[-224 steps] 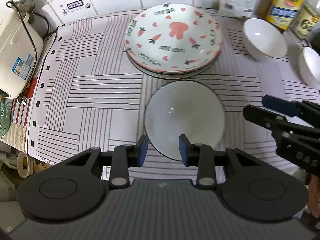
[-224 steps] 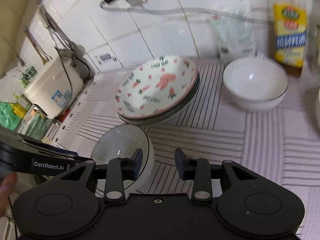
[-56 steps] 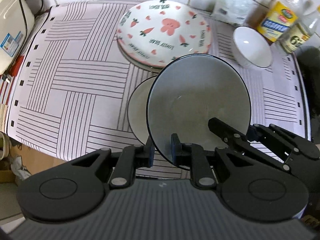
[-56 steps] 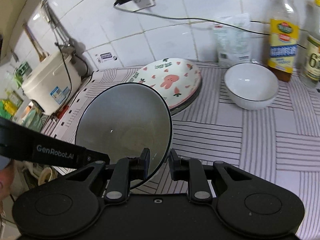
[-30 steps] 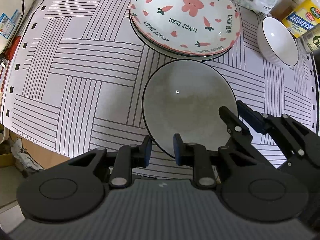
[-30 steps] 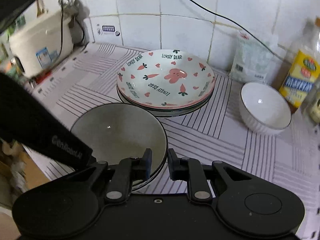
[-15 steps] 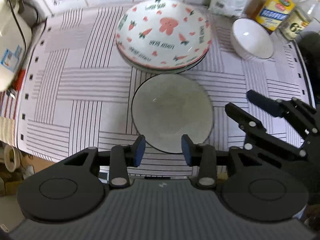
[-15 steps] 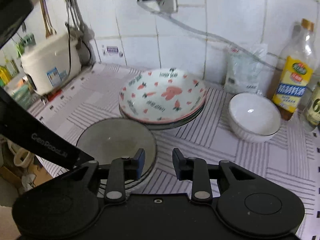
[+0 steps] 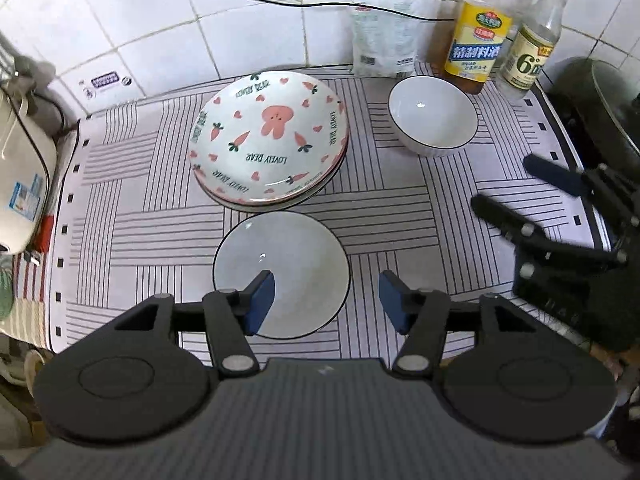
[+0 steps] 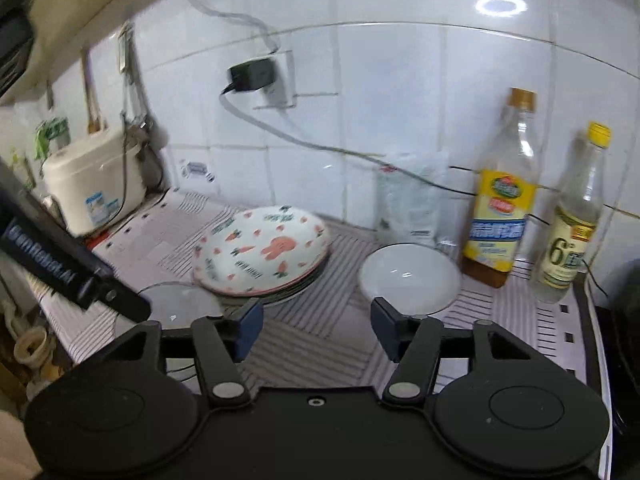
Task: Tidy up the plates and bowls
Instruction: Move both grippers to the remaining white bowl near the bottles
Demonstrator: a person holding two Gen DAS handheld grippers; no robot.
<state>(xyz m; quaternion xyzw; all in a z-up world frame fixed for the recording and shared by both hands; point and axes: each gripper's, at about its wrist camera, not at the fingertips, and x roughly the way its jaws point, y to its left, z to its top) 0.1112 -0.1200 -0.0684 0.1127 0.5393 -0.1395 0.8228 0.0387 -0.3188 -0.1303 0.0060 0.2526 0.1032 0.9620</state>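
Observation:
A grey bowl with a dark rim (image 9: 298, 264) sits on the striped mat near the front edge; it also shows in the right wrist view (image 10: 176, 304). Behind it lies a stack of plates with a rabbit-and-carrot plate on top (image 9: 270, 138) (image 10: 260, 252). A white bowl (image 9: 434, 118) (image 10: 408, 276) stands to the right of the stack. My left gripper (image 9: 326, 300) is open and empty, above the grey bowl's near side. My right gripper (image 10: 316, 330) is open and empty, raised above the mat; it also shows at the right of the left wrist view (image 9: 532, 196).
Two bottles (image 9: 480, 36) (image 9: 530, 46) and a plastic bag (image 9: 384, 36) stand along the tiled back wall. A white rice cooker (image 9: 18, 176) is at the left. A dark pot (image 9: 600, 100) is at the far right. A cable runs along the wall.
Both grippers held the grey bowl, set it down on the bowl on the mat and let go. Both have since opened wide and pulled back and up.

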